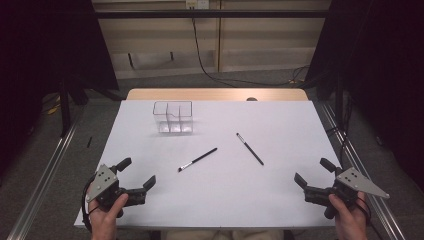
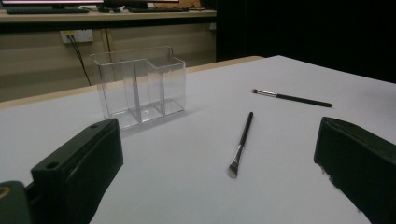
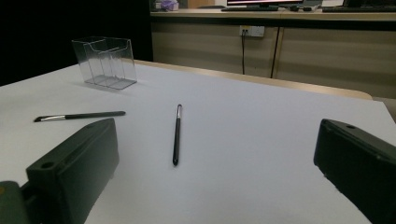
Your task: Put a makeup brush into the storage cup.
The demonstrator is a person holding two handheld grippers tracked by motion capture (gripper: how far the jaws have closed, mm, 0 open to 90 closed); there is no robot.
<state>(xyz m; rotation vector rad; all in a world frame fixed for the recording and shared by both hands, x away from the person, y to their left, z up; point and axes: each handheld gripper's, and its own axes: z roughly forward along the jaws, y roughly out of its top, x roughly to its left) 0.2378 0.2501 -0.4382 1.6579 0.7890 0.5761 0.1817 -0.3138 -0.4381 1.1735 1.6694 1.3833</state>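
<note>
My left gripper (image 1: 139,173) sits lower left of the high view, jaws spread wide w/ nothing between them, over the white table (image 1: 280,200) near its front edge. My right gripper (image 1: 314,173) is lower right, jaws also spread, empty. Both well apart from the brushes.

Left brush (image 1: 197,159) lies flat just left of centre in the high view, bristle end pointing lower left, handle up-right. In the left gripper view it's between my jaws but farther off (image 2: 241,144), bristles toward me. Right brush (image 1: 249,148) lies flat right of centre, running upper left to lower right, metal ferrule at the upper-left end. In the right gripper view it's centre frame (image 3: 176,134), pointing away from me. The 2 brushes are near each other, not touching.

Clear organizer box (image 1: 173,117) stands upright in the upper-left part of the table, w/ dividers inside, nothing in it as far as I can see. Also upper left in both gripper views (image 2: 140,84) (image 3: 105,62).
</note>
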